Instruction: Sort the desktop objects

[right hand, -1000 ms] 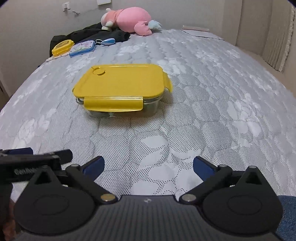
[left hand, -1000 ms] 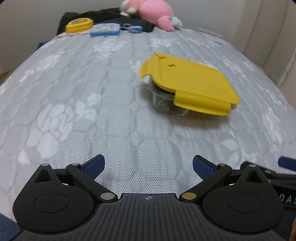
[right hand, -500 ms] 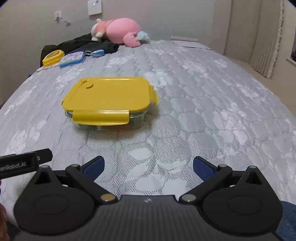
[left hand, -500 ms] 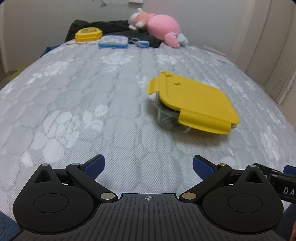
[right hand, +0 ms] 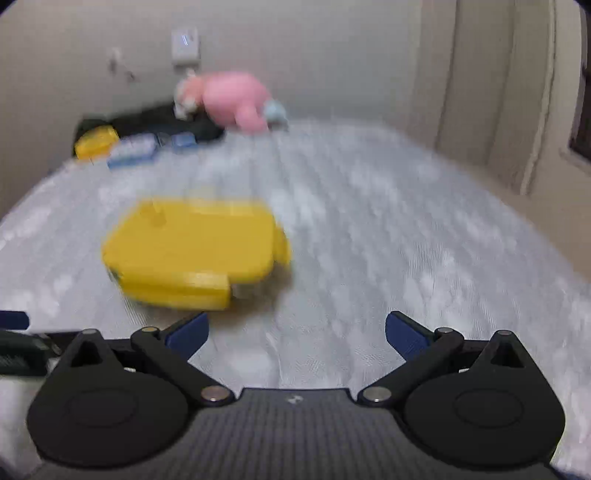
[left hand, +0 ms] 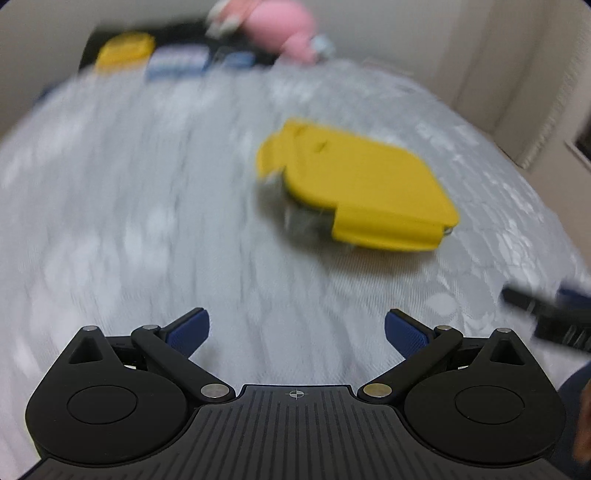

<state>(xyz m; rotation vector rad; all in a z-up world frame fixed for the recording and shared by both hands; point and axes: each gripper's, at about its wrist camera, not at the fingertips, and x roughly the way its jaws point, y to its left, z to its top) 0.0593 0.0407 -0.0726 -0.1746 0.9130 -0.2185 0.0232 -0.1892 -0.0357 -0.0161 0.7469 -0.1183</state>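
A clear box with a yellow lid (left hand: 362,188) (right hand: 188,251) rests on the grey quilted bed (left hand: 147,221) (right hand: 406,240); the lid is on it and one side flap hangs down. My left gripper (left hand: 297,330) is open with nothing between its fingers, and the box lies ahead and to its right. My right gripper (right hand: 295,332) is open too and holds nothing, with the box ahead and to its left. The right gripper's tip (left hand: 546,314) shows at the left view's right edge. Both views are blurred by motion.
At the bed's far end lie a pink plush toy (left hand: 280,26) (right hand: 232,98), a small yellow case (left hand: 123,50) (right hand: 96,142), a blue-edged case (left hand: 177,64) (right hand: 131,155) and dark cloth (right hand: 162,120). A wall and curtain (right hand: 498,92) stand to the right.
Both cameras have tilted up and pulled back, so more of the wall shows and the box sits lower in the right view. Both grippers stay open. The box has not moved.
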